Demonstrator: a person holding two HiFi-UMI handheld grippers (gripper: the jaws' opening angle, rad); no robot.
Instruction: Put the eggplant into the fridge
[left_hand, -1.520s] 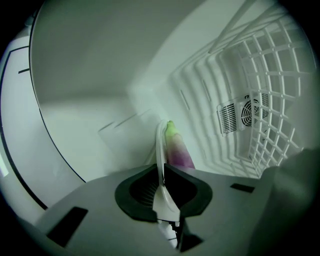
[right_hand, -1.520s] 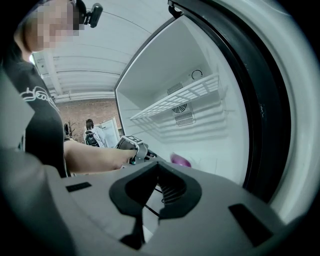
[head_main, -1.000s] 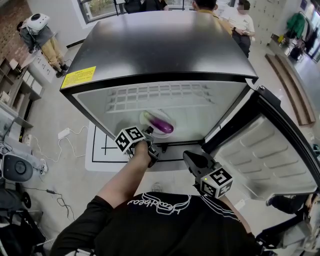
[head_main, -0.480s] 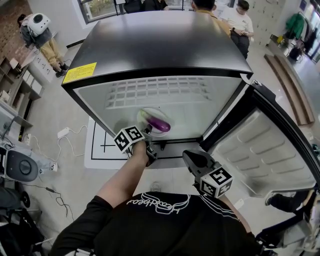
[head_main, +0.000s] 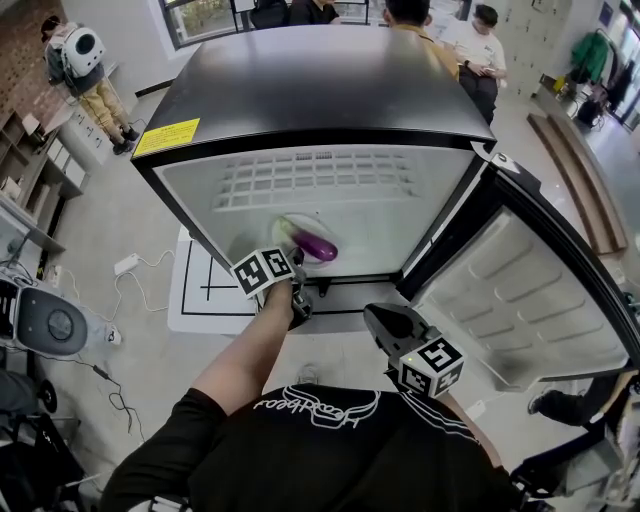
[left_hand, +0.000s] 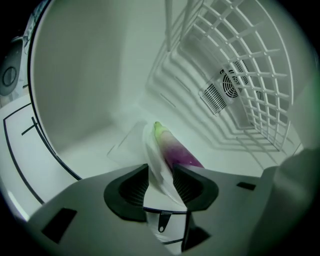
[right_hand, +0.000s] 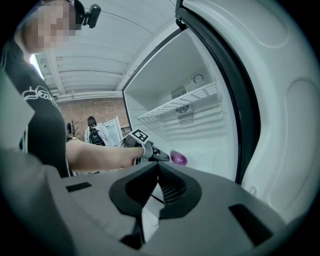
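A purple eggplant (head_main: 318, 247) with a green tip lies on a white plate (head_main: 290, 232) on the floor of the open fridge (head_main: 320, 90). My left gripper (head_main: 299, 285) reaches in at the fridge's front edge. In the left gripper view its jaws are opening, and the plate's near rim (left_hand: 156, 162) stands between the pads with the eggplant (left_hand: 176, 151) just beyond. My right gripper (head_main: 378, 318) hangs outside, below the fridge opening, with its jaws together and nothing in them. The right gripper view shows the eggplant (right_hand: 178, 158) past the left hand.
The fridge door (head_main: 530, 290) stands wide open on the right. A white wire shelf (head_main: 320, 180) spans the fridge above the plate. Several people (head_main: 480, 40) stand behind the fridge. Cables (head_main: 130, 265) and a round machine (head_main: 45, 322) are on the floor at left.
My left gripper has rolled a little at the fridge's mouth without shifting. The plate with the eggplant stays where it was. The right gripper has kept still.
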